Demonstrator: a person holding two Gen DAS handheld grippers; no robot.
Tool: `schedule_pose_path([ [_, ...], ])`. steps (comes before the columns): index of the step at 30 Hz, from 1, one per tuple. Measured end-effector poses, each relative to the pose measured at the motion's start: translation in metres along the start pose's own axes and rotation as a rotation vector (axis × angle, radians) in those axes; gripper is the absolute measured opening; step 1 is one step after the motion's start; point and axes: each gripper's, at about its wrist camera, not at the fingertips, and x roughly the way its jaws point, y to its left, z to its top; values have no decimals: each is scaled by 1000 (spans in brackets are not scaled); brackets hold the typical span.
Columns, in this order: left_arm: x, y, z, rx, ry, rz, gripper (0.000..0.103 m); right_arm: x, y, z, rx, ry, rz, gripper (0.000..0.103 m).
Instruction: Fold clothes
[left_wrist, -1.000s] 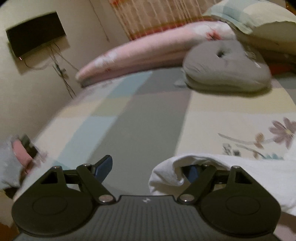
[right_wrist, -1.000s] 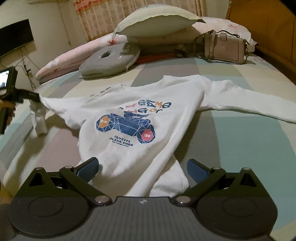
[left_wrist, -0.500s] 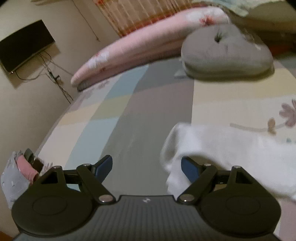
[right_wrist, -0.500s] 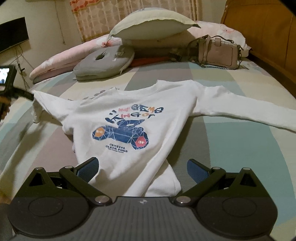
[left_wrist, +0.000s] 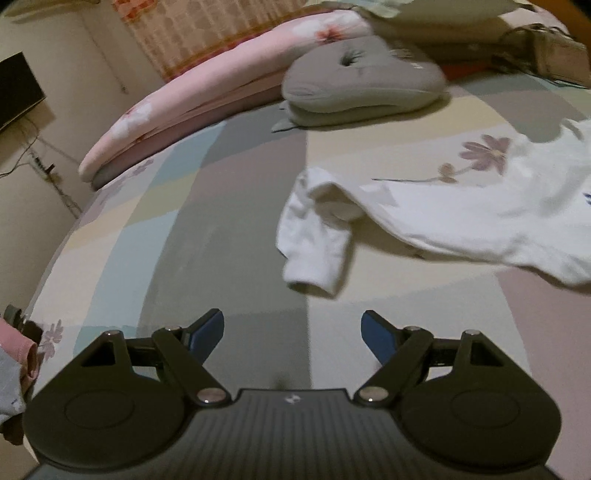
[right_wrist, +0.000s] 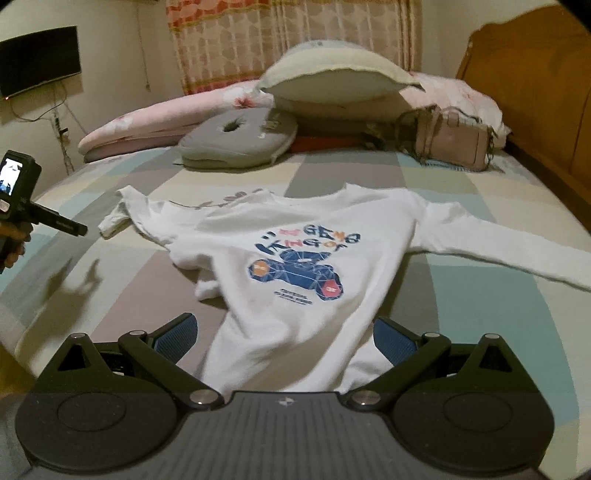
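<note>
A white long-sleeved sweatshirt (right_wrist: 236, 266) with a blue bear print lies face up on the checked bedsheet (right_wrist: 461, 306), both sleeves spread out. Its left sleeve (left_wrist: 317, 240) rests crumpled on the sheet, cuff turned toward me. My left gripper (left_wrist: 292, 330) hovers open a short way in front of that cuff, with nothing between its fingers. In the right wrist view the left gripper (right_wrist: 74, 229) shows at the left edge, clear of the sleeve (right_wrist: 118, 218). My right gripper (right_wrist: 286, 336) is open over the sweatshirt's hem, which lies between the spread fingers without being pinched.
A grey ring cushion (right_wrist: 240, 138), a long pink pillow (left_wrist: 207, 92), a large pillow (right_wrist: 332, 79) and a pink handbag (right_wrist: 454, 142) line the far side of the bed. A wooden headboard (right_wrist: 535, 92) stands right. The bed's edge and a bundle of clothes (left_wrist: 14, 365) are at the left.
The left sleeve, earlier draped over my left gripper's finger and held up, now lies on the bed ahead of it. The left gripper drew back; the right gripper rose and pulled back slightly.
</note>
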Motion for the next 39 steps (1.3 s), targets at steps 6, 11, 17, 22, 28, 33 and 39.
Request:
schedule_pose_path([
  [6,-28,-8,-24,0,-32,-69,82,-35,15,-5,-27,-43,-27,103],
  [11,-46,-18,-39,23,-59,-106,82,-55,17,-10,-16,-49,-20,103],
  [17,-42,-23,-40,21,-84,-134,82,-40,14,-2,-15,-3,23,103],
  [22,-25,-27,-28,-3,-85,-163,82,6,22,21,-57,43,122,103],
  [28,-2,-24,-12,-23,-74,-144,82,74,55,62,-163,68,296,103],
  [33,22,-18,7,-14,-97,-77,82,124,87,91,-262,93,432,103],
  [39,63,-17,34,-22,-78,-66,82,167,99,110,-339,197,509,103],
])
